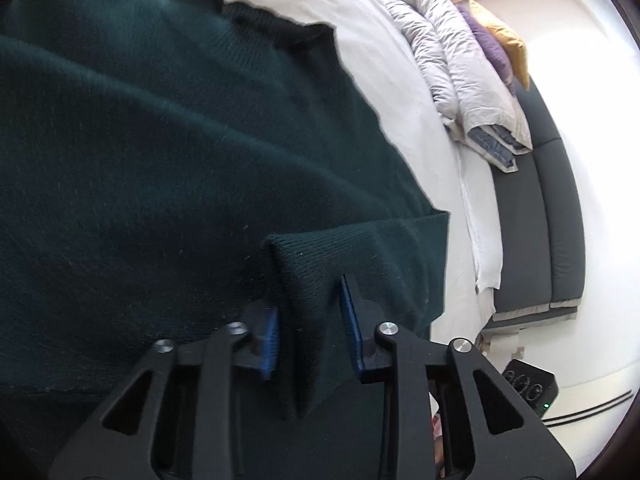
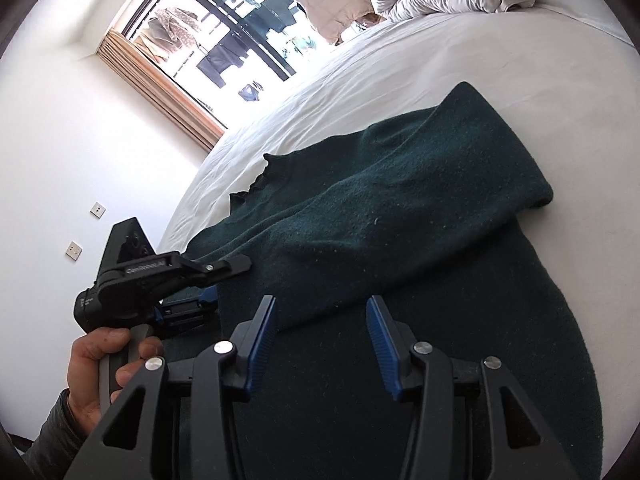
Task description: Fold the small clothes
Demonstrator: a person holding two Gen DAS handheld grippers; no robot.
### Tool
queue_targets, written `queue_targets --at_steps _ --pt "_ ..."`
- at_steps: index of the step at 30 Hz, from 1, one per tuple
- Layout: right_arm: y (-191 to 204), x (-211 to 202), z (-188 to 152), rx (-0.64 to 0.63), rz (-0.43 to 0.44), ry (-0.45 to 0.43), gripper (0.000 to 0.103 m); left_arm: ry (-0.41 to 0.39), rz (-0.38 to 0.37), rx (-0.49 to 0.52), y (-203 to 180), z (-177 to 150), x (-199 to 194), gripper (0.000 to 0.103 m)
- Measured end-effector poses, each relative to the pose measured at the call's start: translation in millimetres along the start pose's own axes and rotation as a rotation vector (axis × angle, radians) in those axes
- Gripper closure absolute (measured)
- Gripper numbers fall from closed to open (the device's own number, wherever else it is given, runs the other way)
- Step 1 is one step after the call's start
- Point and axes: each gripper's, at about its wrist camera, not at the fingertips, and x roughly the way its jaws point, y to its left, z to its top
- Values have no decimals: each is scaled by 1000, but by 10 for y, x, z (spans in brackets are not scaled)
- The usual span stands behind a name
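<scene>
We see a dark green knitted sweater (image 2: 400, 240) lying spread on a bed covered with a white sheet (image 2: 440, 80), its frilled neckline (image 1: 276, 24) towards the far edge of the mattress. One sleeve (image 2: 460, 184) is folded across the body of the sweater, its cuff end lying near the sheet on the right side of the garment.

In our left hand (image 2: 108, 364), the black left gripper with blue ribbed pads (image 1: 310, 320) sits at the sweater's near edge, and a raised fold of the green knit (image 1: 308, 280) stands between its pads, which are pressed in against it. In the right wrist view this same tool lies at the sweater's left edge.

The black right gripper with blue pads (image 2: 322, 344) hangs over the lower part of the sweater with its jaws standing apart and nothing between them but the cloth below.

Beyond the sweater, at the head of the bed, a bundled grey-white duvet (image 1: 452, 76) is heaped beside a purple cushion (image 1: 486, 40) and a yellow one (image 1: 506, 36). A window with tan curtains (image 2: 208, 40) lies past the far side of the bed.
</scene>
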Motion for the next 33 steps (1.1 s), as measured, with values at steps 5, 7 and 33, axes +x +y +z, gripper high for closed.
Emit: queue_targets --at_steps 5,7,33 --pt "-6 -20 3 -5 -5 -13 53 -47 -19 9 -19 -39 -36 94" --pt "-22 -60 15 -8 -11 -20 53 -80 -31 27 -58 -7 -163 95" --pt "-642 168 312 372 103 -57 51 -151 77 -59 1029 443 -1258 95"
